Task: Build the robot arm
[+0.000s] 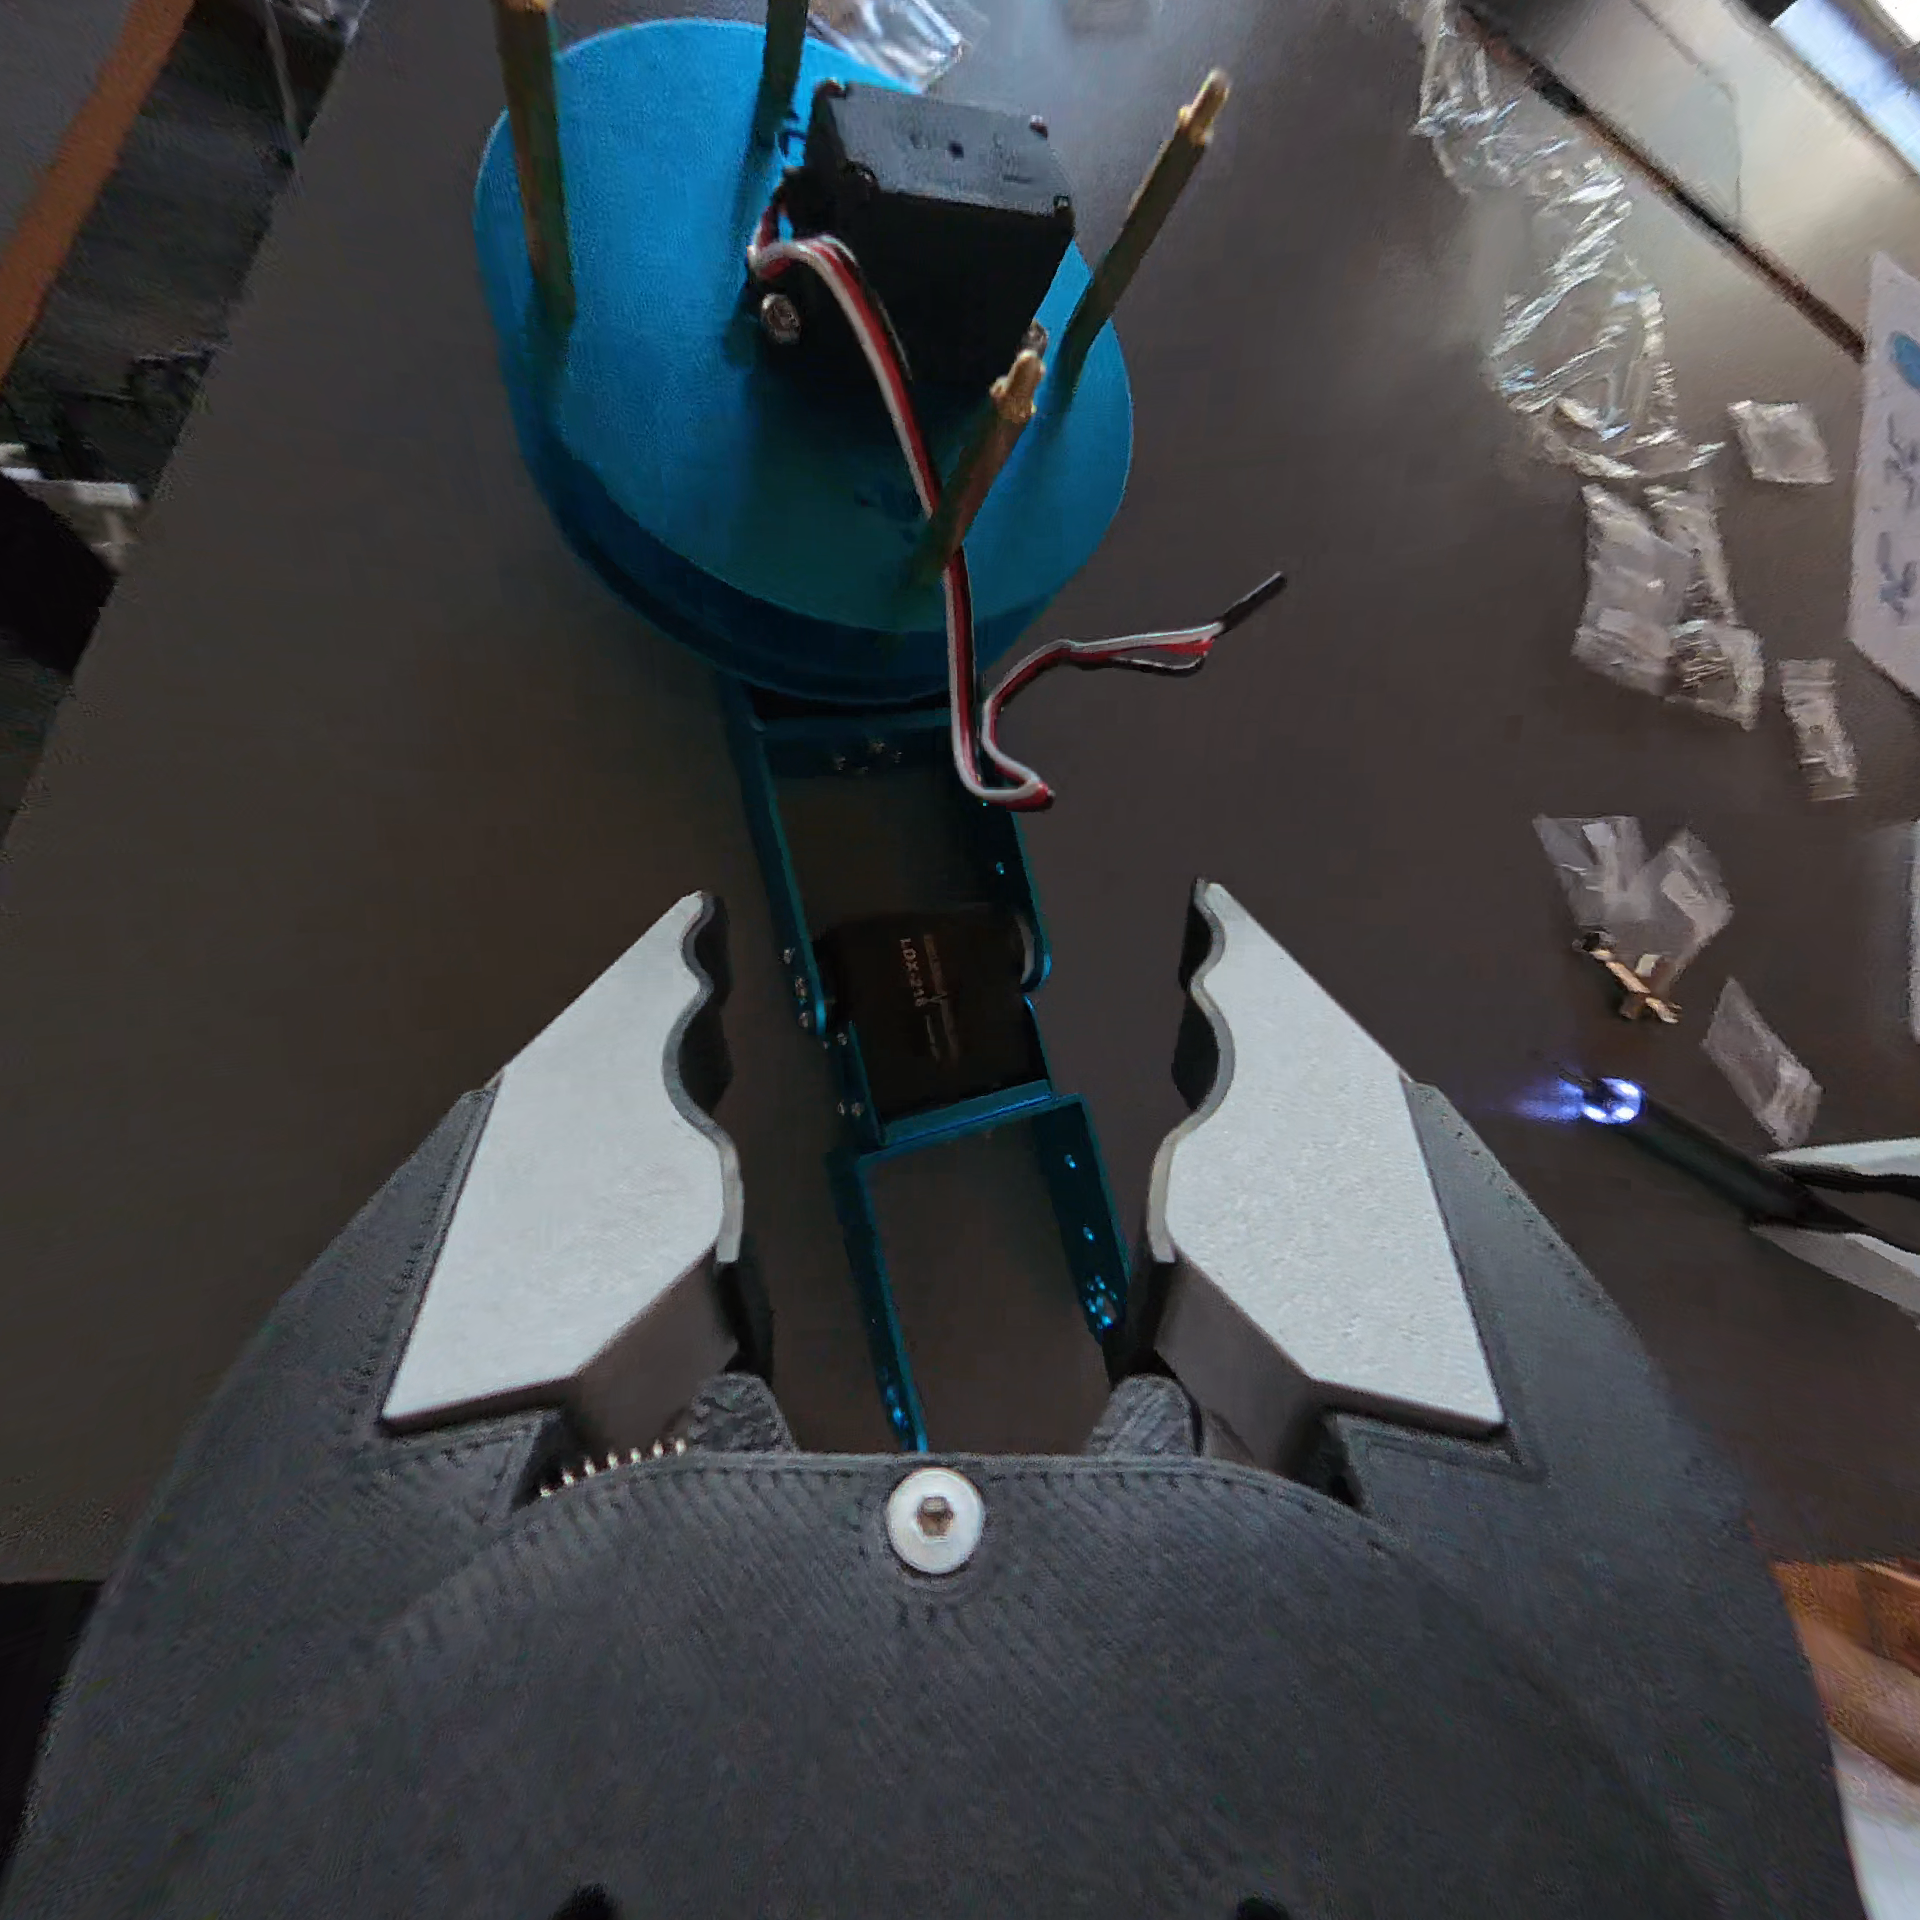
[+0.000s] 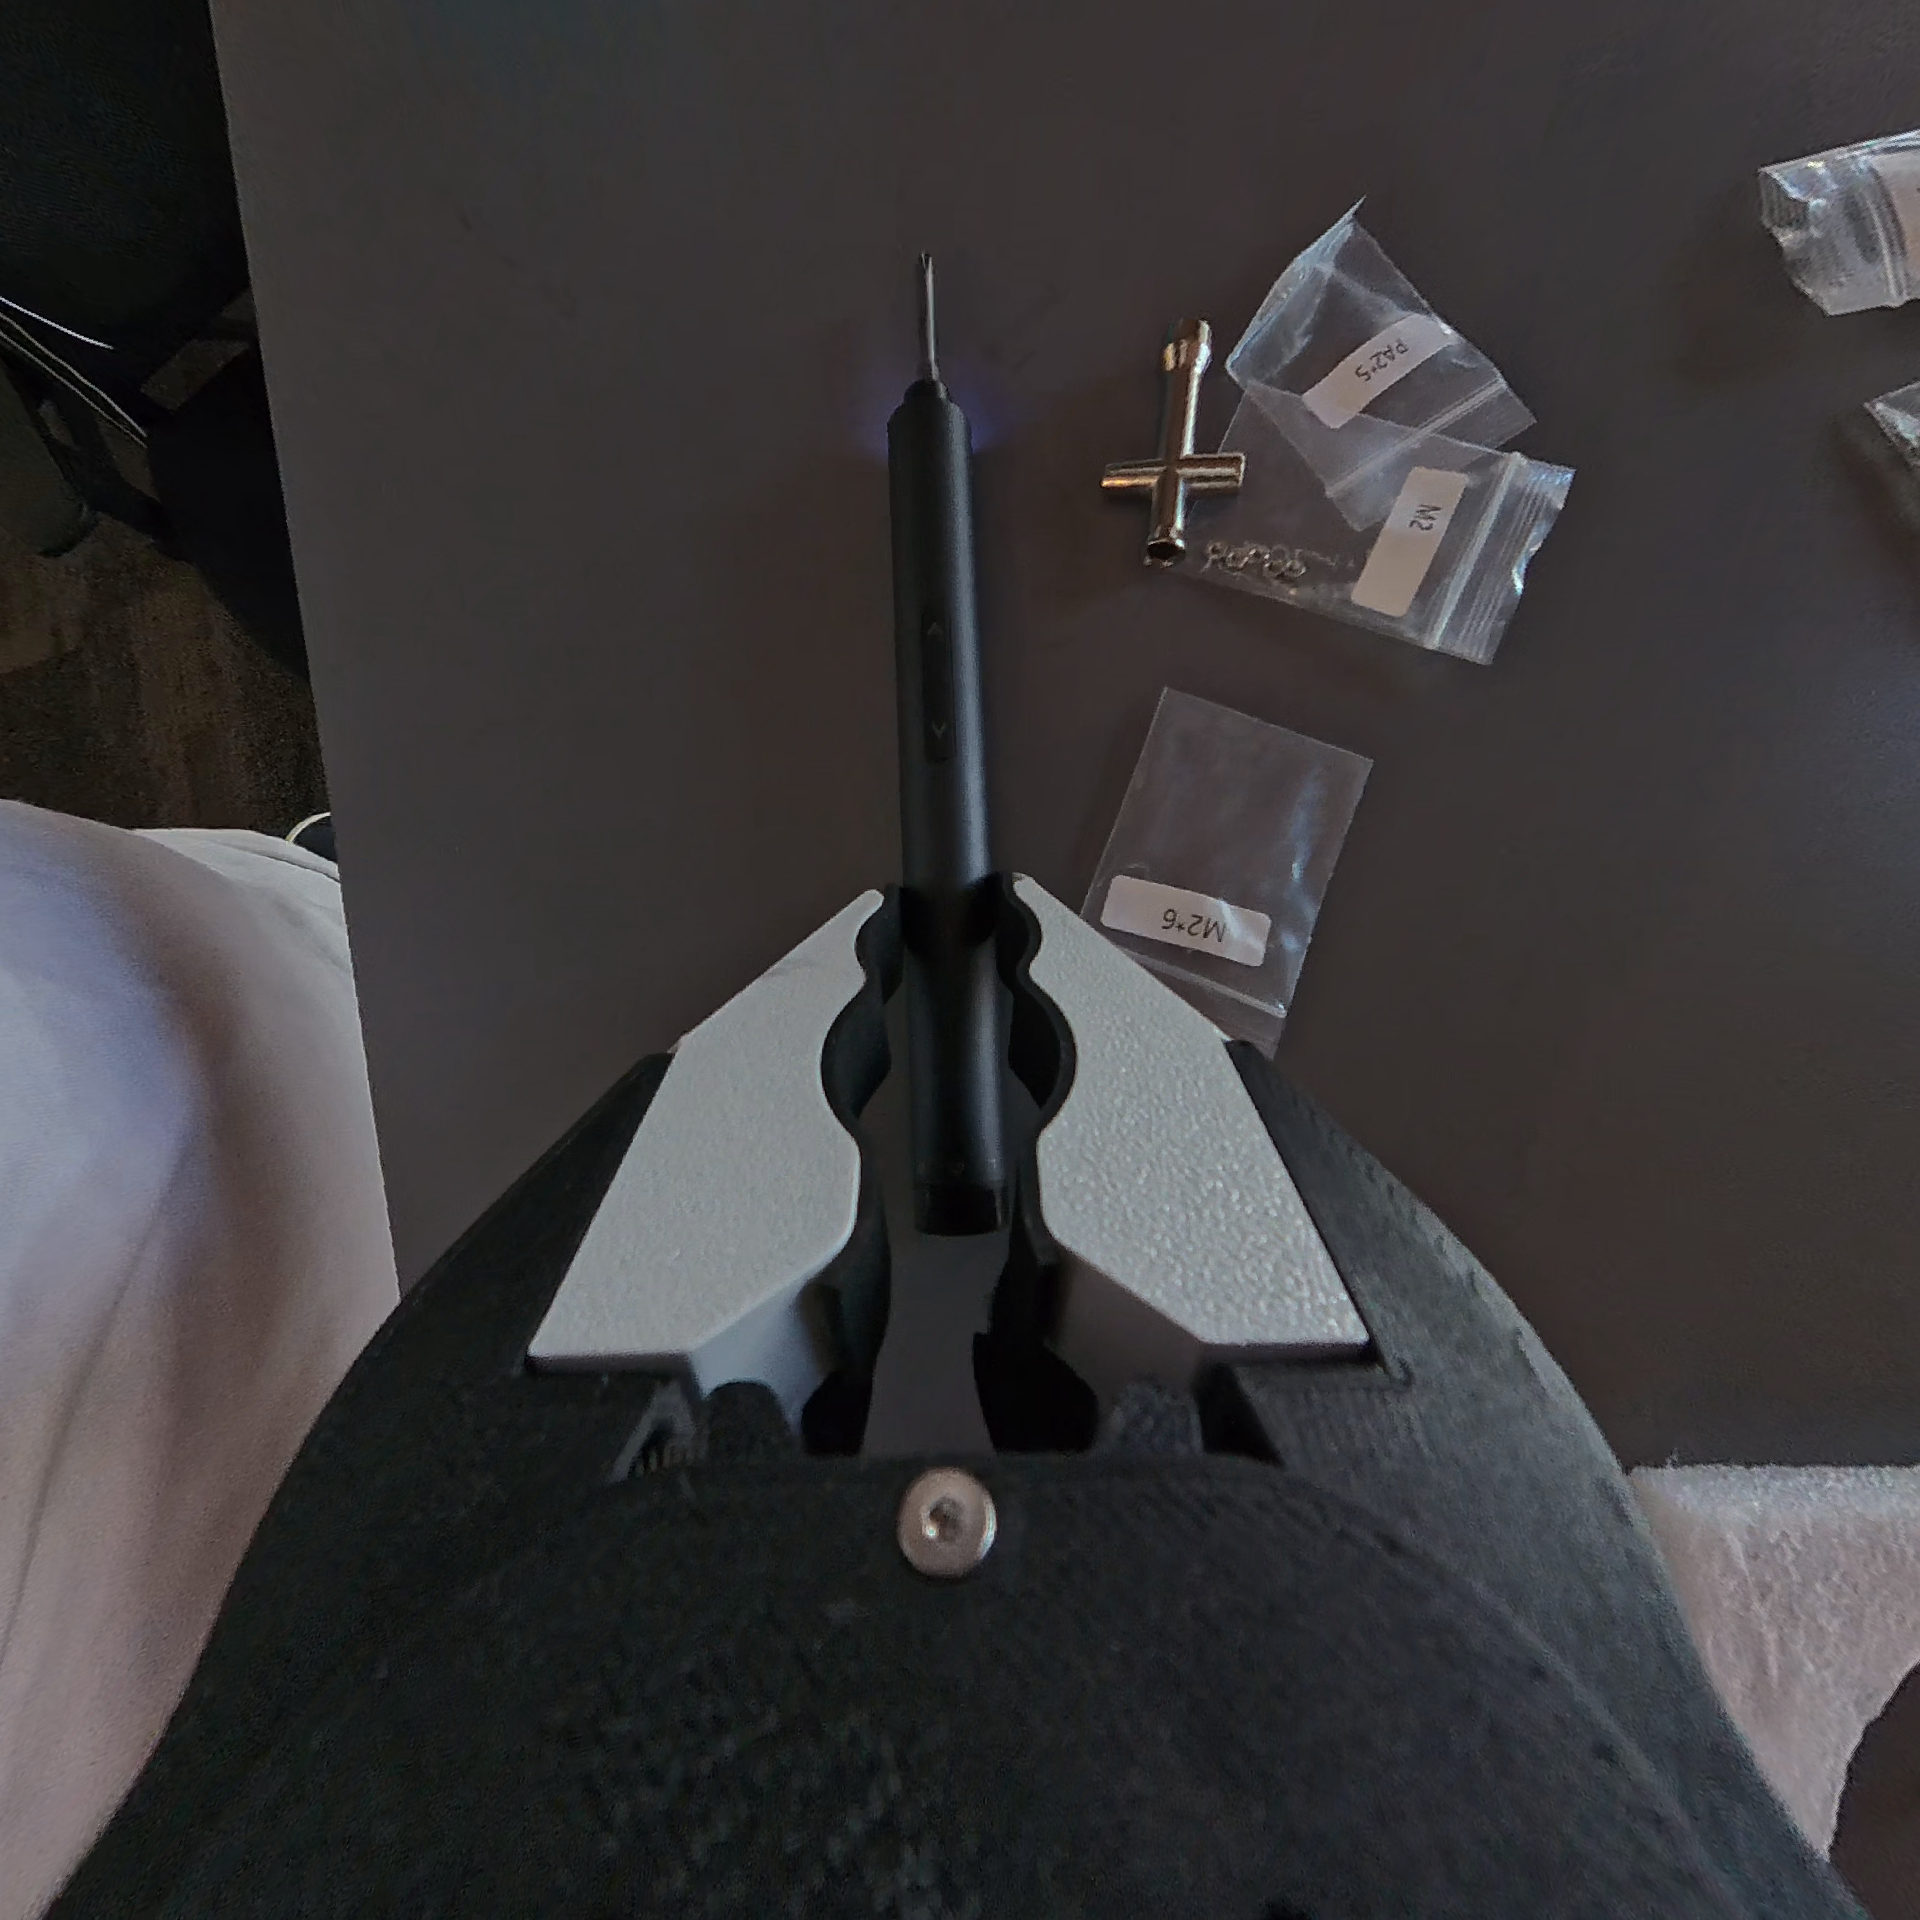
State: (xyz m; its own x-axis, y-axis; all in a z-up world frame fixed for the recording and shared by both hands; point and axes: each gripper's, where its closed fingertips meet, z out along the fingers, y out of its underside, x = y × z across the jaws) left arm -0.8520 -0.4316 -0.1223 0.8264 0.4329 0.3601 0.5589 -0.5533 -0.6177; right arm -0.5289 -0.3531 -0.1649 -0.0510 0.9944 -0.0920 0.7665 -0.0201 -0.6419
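Left gripper (image 1: 951, 914): spread wide, holding nothing, straddling blue bracket arm (image 1: 935, 1049) lying flat on table (image 1: 364, 831); arm joined to blue round base (image 1: 727, 436) beyond, probably steadied there for fastening. Right of bracket arm, right gripper (image 2: 948, 904): clamped on black electric screwdriver (image 2: 935, 582), bit forward, lit. Farther right of bracket arm: cross wrench (image 2: 1179, 468), small clear bags (image 2: 1392, 499).

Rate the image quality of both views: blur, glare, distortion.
Left wrist view: strong wide-angle stretch, blue round base and plastic bags smeared, a glare spot at the screwdriver tip. Right wrist view: sharper, dim, faint glow around the screwdriver collar.
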